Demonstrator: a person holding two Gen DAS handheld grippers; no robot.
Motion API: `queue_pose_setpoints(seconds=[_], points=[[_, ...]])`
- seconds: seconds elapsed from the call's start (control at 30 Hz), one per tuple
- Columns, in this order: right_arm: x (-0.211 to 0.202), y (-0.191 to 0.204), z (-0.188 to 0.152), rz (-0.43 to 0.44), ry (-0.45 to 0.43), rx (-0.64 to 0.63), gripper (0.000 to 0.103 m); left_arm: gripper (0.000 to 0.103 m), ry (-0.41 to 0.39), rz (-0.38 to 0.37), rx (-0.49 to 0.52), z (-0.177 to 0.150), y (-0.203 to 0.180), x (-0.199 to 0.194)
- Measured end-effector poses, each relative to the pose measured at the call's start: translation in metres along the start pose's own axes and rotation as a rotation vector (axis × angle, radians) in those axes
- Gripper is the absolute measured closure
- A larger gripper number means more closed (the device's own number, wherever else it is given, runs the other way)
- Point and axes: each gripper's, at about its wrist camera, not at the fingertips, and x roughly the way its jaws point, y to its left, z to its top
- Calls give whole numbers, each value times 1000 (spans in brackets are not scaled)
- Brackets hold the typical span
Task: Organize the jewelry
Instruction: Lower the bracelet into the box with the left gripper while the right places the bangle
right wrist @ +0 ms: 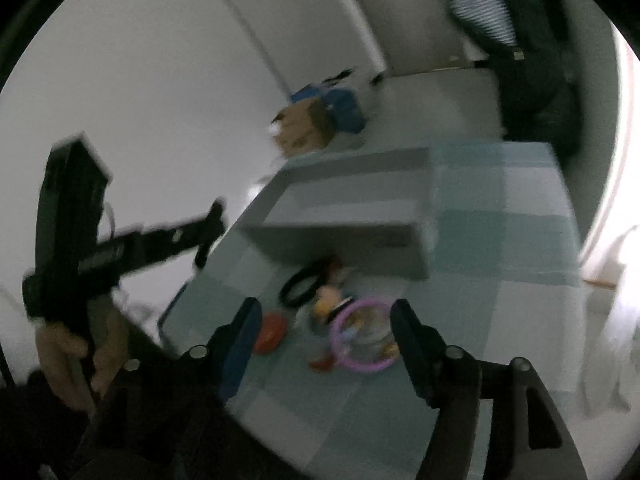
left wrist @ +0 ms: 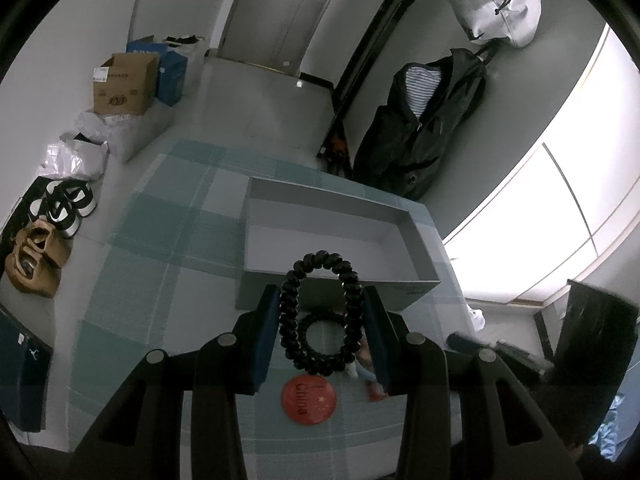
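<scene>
Gripping black coil bracelet [left wrist: 320,312], grey box [left wrist: 340,280] rim just beyond

Left wrist view: sharp, dim indoor light; window [left wrist: 532,216] at right blown out to white, glare along wall. Right wrist view: heavy motion blur throughout, box [right wrist: 344,216] edges smeared. Both: strong fisheye curvature, black vignette at corners, foreground gripper bodies underexposed.

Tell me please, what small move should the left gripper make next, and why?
Probably carry it forward over the grey box and then open. The left gripper is shut on the black spiral bracelet, lifted above the checked cloth, and the box in front looks empty.
</scene>
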Motion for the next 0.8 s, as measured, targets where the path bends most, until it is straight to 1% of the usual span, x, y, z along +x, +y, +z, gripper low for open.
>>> queue_pose_setpoints(seconds=[0.07, 0.1, 0.13, 0.23, 0.27, 0.3, 0.33, 0.4, 0.53, 0.67, 0.8], points=[[10, 10, -4, -40, 34, -60, 45, 68, -1, -1, 0, 0, 0, 0], [15, 11, -5, -38, 54, -72, 54, 68, -2, -2, 0, 0, 0, -1], [21, 12, -6, -34, 74, -74, 57, 68, -2, -3, -1, 0, 0, -1], [34, 9, -6, -62, 110, -77, 78, 68, -3, -2, -2, 0, 1, -1], [37, 7, -6, -71, 116, -70, 80, 68, -3, -3, -2, 0, 1, -1], [37, 5, -5, -65, 114, -64, 83, 68, -2, -2, -3, 0, 1, -1], [36, 3, -5, -64, 111, -58, 96, 68, -1, -2, -4, 0, 0, -1], [35, -1, -4, -88, 113, -58, 97, 68, 2, -2, -6, 0, 1, -1], [26, -1, -3, -56, 92, -34, 98, 68, 5, -8, -4, 1, 0, -1], [6, 3, 3, 12, 0, -2, 98, 68, 0, -9, -2, 2, 0, -2], [-12, -3, 11, 109, -87, 63, 98, 68, -11, -28, -2, 5, -1, -4]])
